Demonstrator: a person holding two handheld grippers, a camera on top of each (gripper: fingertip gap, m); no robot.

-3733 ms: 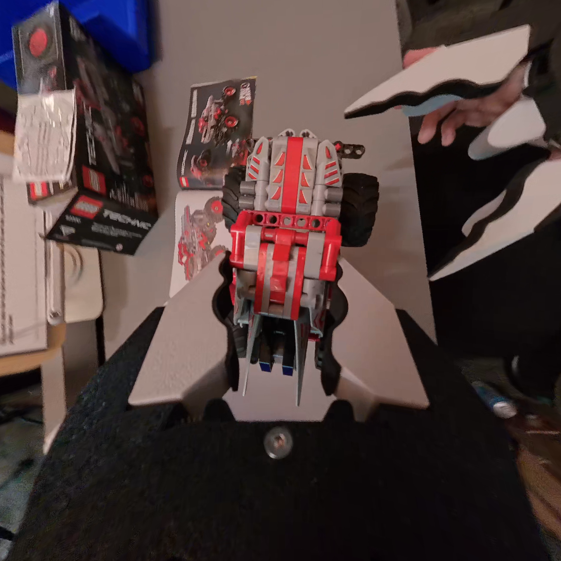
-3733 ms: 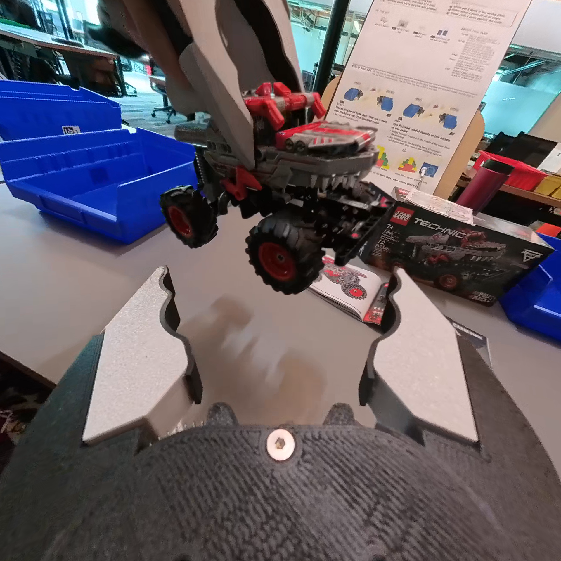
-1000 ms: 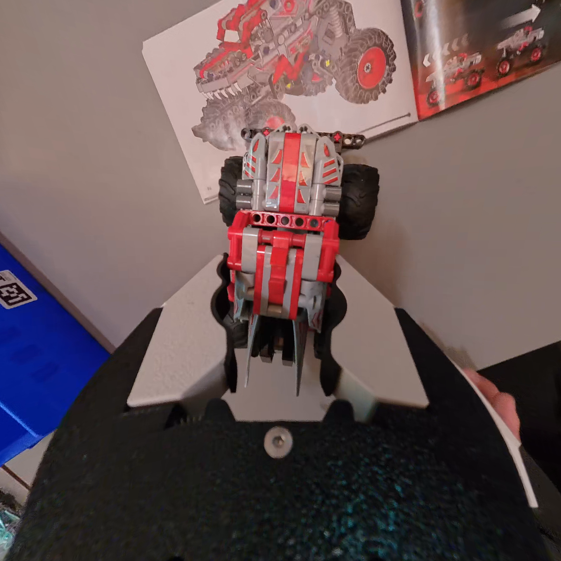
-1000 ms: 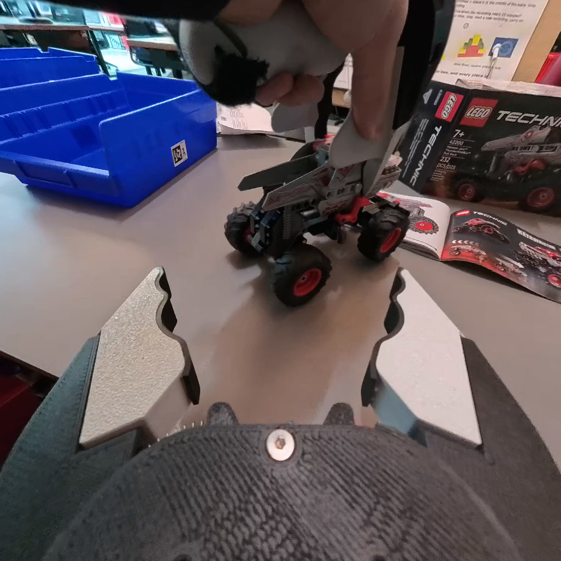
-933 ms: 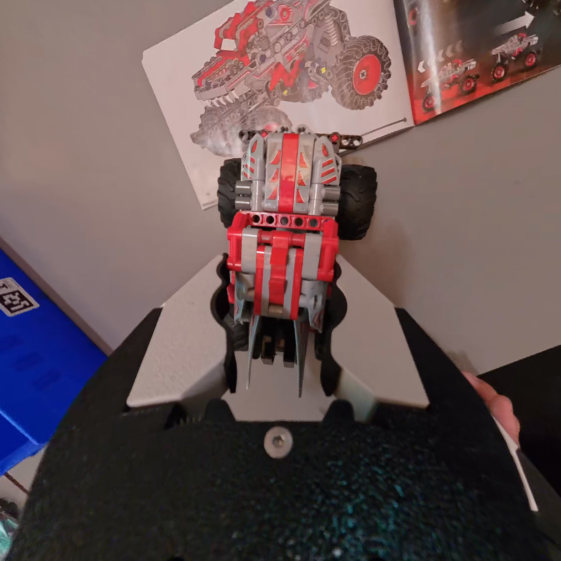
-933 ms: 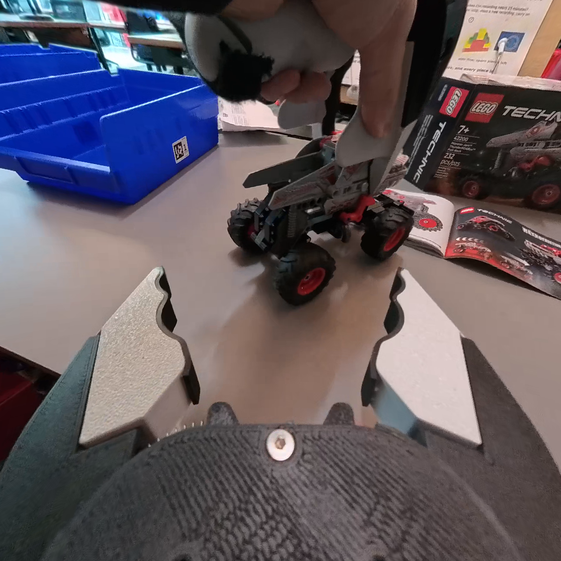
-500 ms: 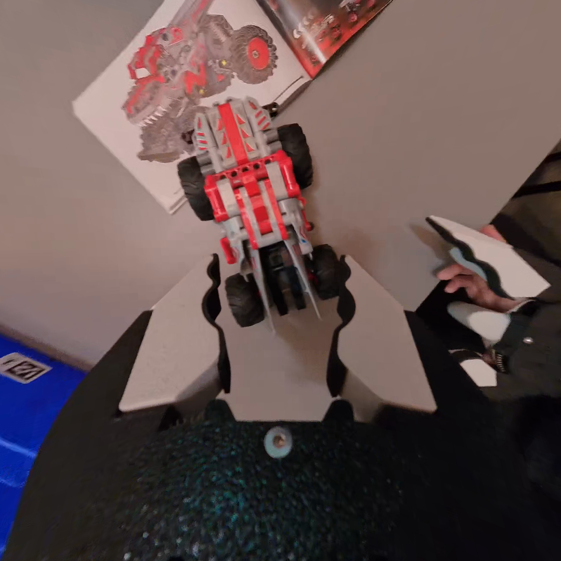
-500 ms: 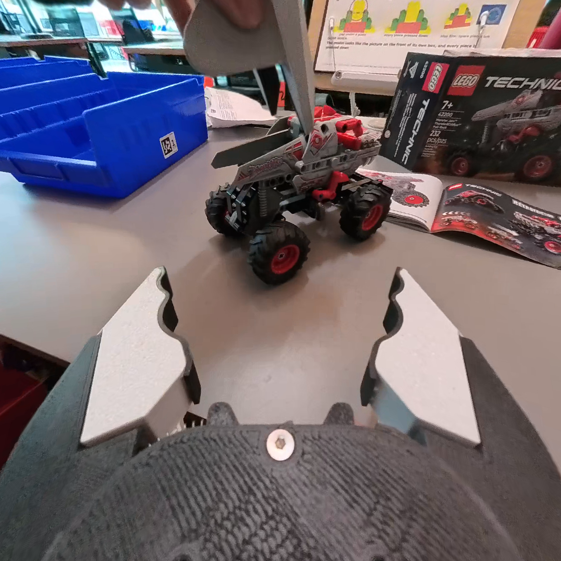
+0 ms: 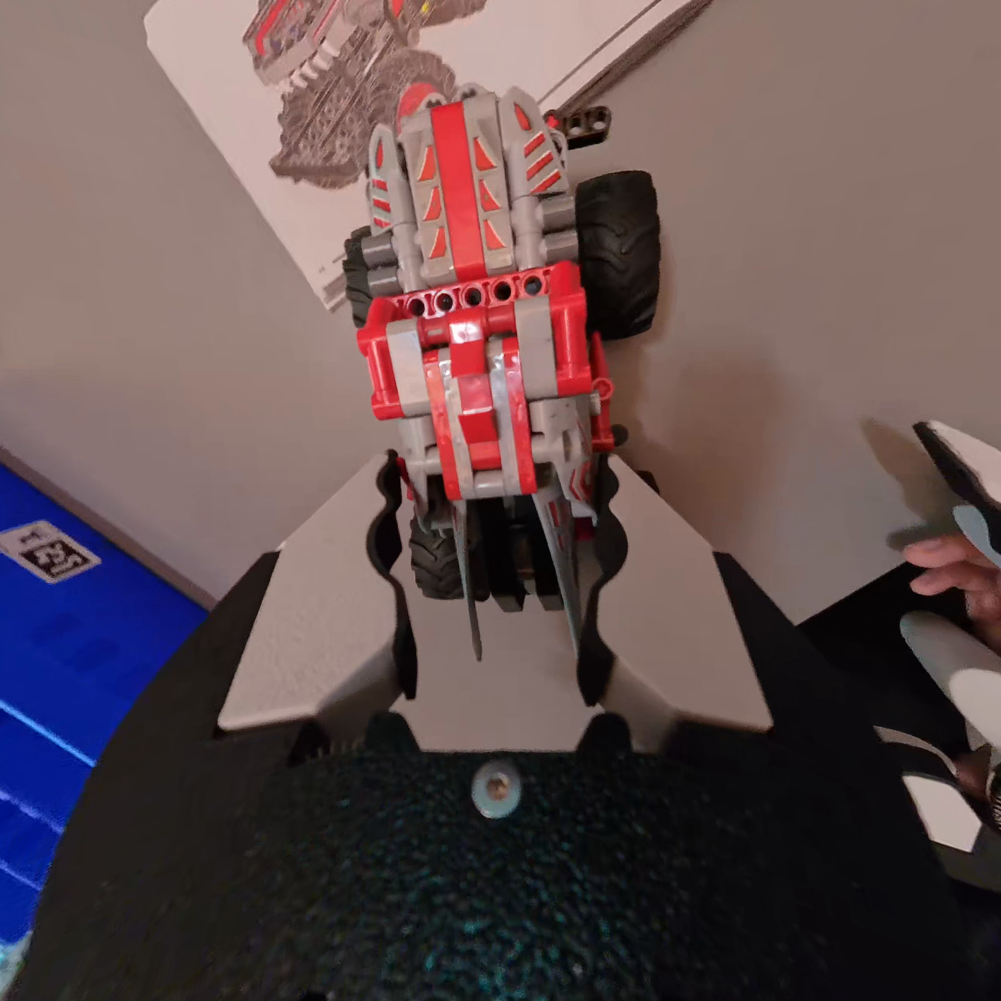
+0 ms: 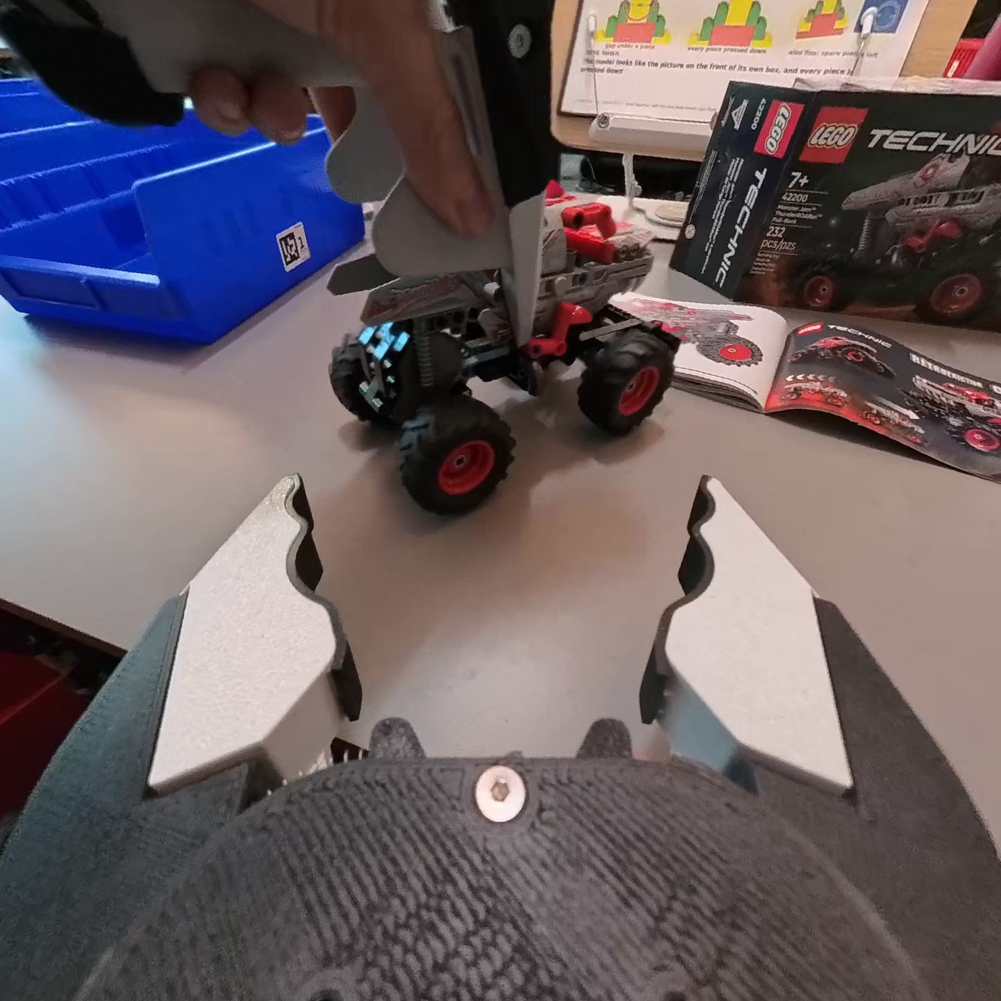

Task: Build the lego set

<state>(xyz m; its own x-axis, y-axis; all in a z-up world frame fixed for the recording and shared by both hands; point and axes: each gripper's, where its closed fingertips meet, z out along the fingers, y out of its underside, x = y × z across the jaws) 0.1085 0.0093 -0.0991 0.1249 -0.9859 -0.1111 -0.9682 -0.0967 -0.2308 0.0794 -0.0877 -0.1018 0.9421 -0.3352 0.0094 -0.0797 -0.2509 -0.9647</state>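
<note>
The built red and grey monster truck (image 9: 471,352) stands on its black wheels on the grey table (image 10: 162,476). It also shows in the right wrist view (image 10: 487,346). My left gripper (image 9: 497,471) comes down from above, and its fingers (image 10: 522,281) lie against both sides of the truck's rear body. My right gripper (image 10: 499,487) is open and empty, low over the table, a short way in front of the truck. One of its fingers (image 9: 969,476) and a hand show at the right edge of the left wrist view.
The open instruction booklet (image 10: 812,368) lies just right of the truck, also seen in the left wrist view (image 9: 227,97). The black set box (image 10: 866,206) stands behind it. A blue bin (image 10: 162,244) sits at the left. The table's near edge (image 10: 54,612) is at lower left.
The left gripper set the truck on the table, let go and lifted. It has now come back down around the truck with its fingers narrower. The right gripper stayed open.
</note>
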